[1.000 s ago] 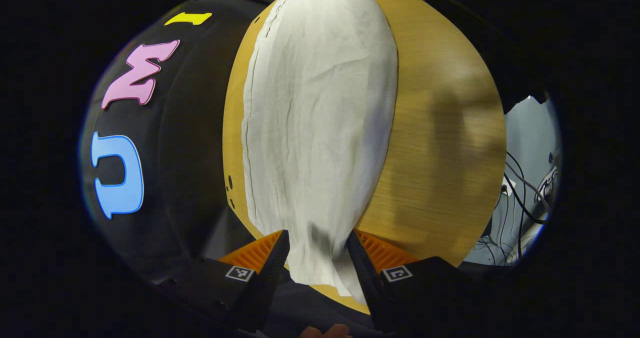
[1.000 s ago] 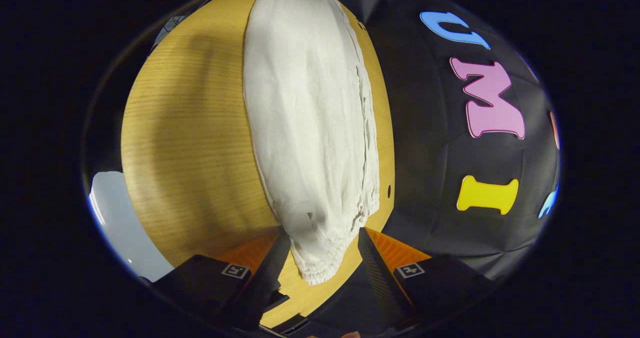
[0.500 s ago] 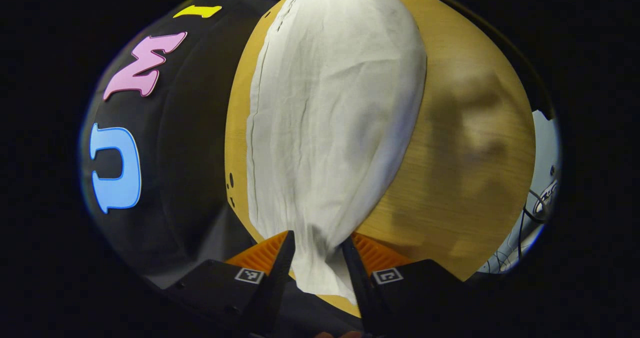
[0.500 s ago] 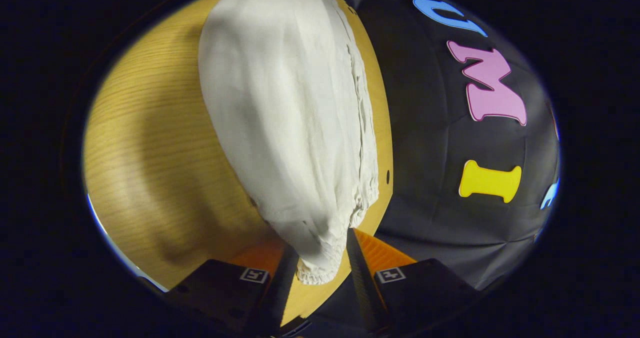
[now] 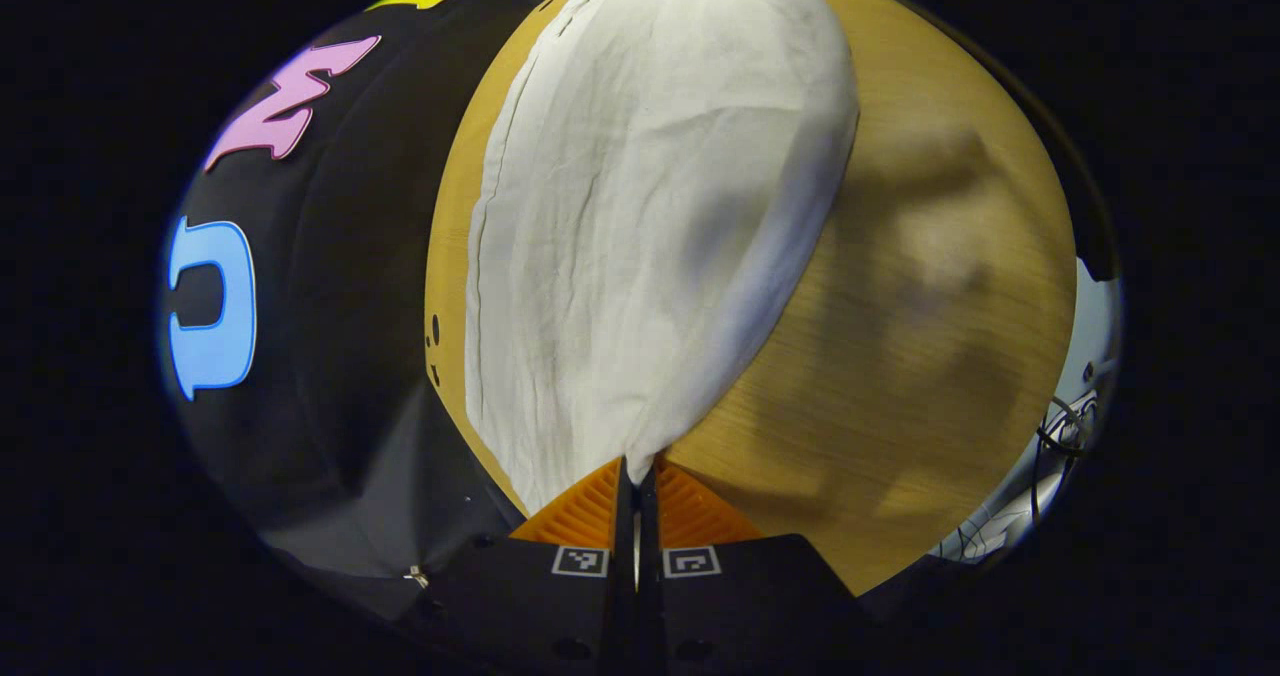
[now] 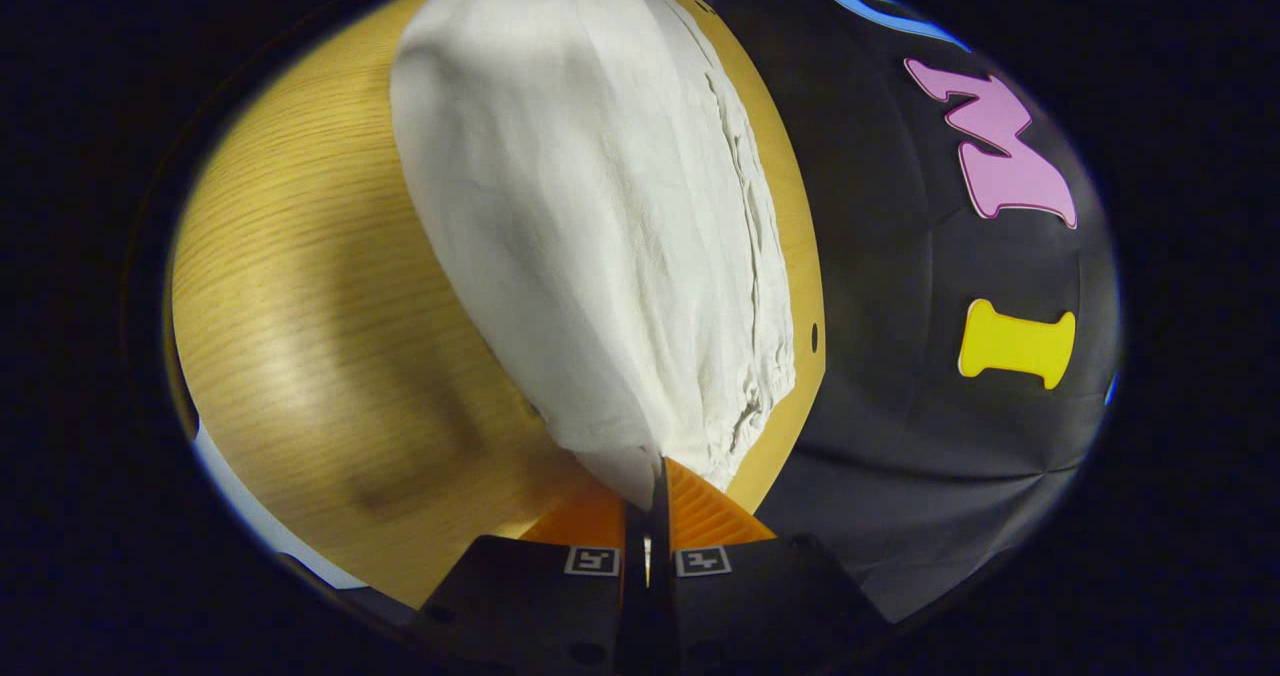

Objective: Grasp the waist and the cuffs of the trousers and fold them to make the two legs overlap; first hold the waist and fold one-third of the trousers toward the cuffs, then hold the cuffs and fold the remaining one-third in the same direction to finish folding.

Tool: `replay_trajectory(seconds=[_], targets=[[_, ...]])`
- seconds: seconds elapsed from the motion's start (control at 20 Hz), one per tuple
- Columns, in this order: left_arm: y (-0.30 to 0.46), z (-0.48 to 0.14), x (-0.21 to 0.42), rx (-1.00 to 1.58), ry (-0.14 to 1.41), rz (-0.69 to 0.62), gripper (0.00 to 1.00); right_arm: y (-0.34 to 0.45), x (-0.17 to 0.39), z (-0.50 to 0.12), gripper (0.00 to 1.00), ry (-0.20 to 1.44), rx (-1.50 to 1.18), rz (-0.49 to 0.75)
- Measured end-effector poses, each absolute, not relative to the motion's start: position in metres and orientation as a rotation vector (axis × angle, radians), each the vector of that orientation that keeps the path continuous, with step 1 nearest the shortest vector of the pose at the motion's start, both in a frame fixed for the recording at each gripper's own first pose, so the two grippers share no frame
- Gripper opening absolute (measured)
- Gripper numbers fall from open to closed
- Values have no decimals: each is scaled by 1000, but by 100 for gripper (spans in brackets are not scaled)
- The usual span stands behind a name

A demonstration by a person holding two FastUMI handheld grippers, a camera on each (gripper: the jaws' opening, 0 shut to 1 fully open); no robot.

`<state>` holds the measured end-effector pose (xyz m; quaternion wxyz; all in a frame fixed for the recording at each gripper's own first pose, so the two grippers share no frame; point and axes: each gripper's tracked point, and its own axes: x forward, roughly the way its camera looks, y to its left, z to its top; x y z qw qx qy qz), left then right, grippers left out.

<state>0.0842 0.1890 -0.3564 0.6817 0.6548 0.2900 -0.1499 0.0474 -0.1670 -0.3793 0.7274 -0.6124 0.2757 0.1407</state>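
A: What is your left gripper (image 5: pixel 636 476) doing?

B: My 2 fingers there are pressed tight together, and they pinch one end of the white trousers (image 5: pixel 640 226). The cloth comes to a point right where my fingers meet.

A: Which end is it?

B: I think it is the cuff end, because the edge looks plain and smooth (but the very tip is tucked between my fingers, so I cannot be sure).

A: And your right gripper (image 6: pixel 650 491)?

B: Same thing. Its 2 fingers are squeezed together on the other end of the trousers (image 6: pixel 590 226). I can see a bunched, stretchy edge right beside my fingers, so this is the waist.

A: Where are the trousers?

B: They lie long and flat on the wooden table (image 5: pixel 930 306), running away from each gripper. They look like 1 narrow strip, with a seam along the side near the black cloth wall (image 5: pixel 340 276).

A: Is the table big?

B: In the right gripper view a lot of bare table (image 6: pixel 300 306) sits on the side away from the wall (image 6: pixel 900 376).
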Motion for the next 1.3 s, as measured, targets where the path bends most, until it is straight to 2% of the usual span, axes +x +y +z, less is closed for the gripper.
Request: replay_trajectory(seconds=[0.2,0.5,0.9,1.1,1.3], targets=[[189,-337,82,1392,610,-285,5,-163,46,-359,6,611,-1222,252],[175,-289,94,1100,593,-192,6,-152,59,-319,5,592,-981,141],[185,-251,153,845,661,-87,5,-157,93,-279,6,631,-689,31],[184,-234,184,786,658,-44,6,-150,119,-258,6,624,-522,-16],[182,-230,214,789,673,-53,5,-144,144,-259,6,632,-473,-45]])
